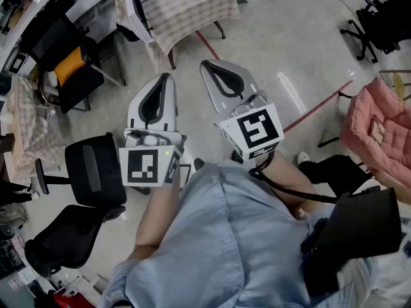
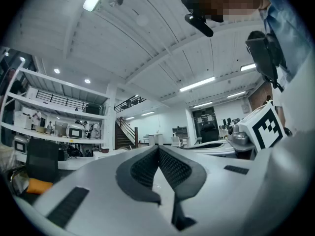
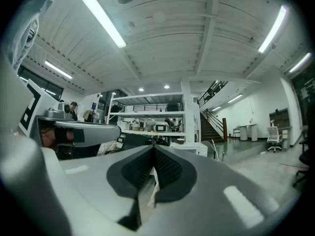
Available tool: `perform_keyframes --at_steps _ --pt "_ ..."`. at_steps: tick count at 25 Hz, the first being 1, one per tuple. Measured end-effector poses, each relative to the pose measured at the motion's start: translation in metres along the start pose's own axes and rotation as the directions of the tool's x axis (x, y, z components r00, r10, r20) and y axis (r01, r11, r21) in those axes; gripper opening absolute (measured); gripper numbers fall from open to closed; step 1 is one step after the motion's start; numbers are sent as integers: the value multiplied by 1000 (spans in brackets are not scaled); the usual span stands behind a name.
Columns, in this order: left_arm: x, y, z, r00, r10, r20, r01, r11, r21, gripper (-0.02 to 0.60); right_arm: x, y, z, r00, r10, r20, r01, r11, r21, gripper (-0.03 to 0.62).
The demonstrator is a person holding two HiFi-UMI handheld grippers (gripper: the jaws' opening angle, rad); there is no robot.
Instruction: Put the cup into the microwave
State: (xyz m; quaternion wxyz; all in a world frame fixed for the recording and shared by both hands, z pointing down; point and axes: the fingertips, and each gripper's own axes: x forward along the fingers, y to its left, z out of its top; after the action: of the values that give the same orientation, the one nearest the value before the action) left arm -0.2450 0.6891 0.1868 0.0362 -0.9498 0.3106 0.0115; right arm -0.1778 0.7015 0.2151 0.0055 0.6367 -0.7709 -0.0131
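Open workshop hall, white ribbed ceiling with strip lights, grey floor crossed by red tape lines. Head view, counted: three black office chairs at left, one of them with an orange cushion; two tables under checked cloth; one pink padded chair at right. Person's light blue shirt fills the lower frame.

Left gripper and right gripper held level, side by side, apart. Each bears one marker cube: black-and-white square patterns only, no letters. Nothing else legible; shelf items too small to read.

Left gripper view: left gripper has its ribbed pads pressed together, nothing between. Right gripper's cube shows at right.

Right gripper view: right gripper likewise pressed together, nothing pinched.

Far across the hall: white shelving rack, staircase beside it. One white boxy appliance with a dark front sits on the shelf; whether it is the microwave, cannot tell. Cup: cannot be made out in any view.
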Motion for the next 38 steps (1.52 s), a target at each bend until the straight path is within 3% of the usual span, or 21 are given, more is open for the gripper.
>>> perform_keyframes --at_steps 12,19,24,30,38 --pt "24 -32 -2 1000 -9 -16 9 1000 18 5 -14 -28 -8 999 29 25 -30 998 58 2" --pt "52 -66 6 1000 -24 16 23 1000 21 5 -31 -65 -21 998 61 27 -63 992 113 3" --pt "66 -81 -7 997 -48 -56 50 998 38 5 -32 -82 -35 998 61 -17 -59 990 132 2" --pt "92 -71 -29 995 -66 -79 66 998 1 5 -14 -104 -47 998 47 -40 -41 991 130 2" --pt "150 -14 -26 996 -84 -1 84 996 -27 5 57 -128 -44 998 33 -46 -28 995 98 2"
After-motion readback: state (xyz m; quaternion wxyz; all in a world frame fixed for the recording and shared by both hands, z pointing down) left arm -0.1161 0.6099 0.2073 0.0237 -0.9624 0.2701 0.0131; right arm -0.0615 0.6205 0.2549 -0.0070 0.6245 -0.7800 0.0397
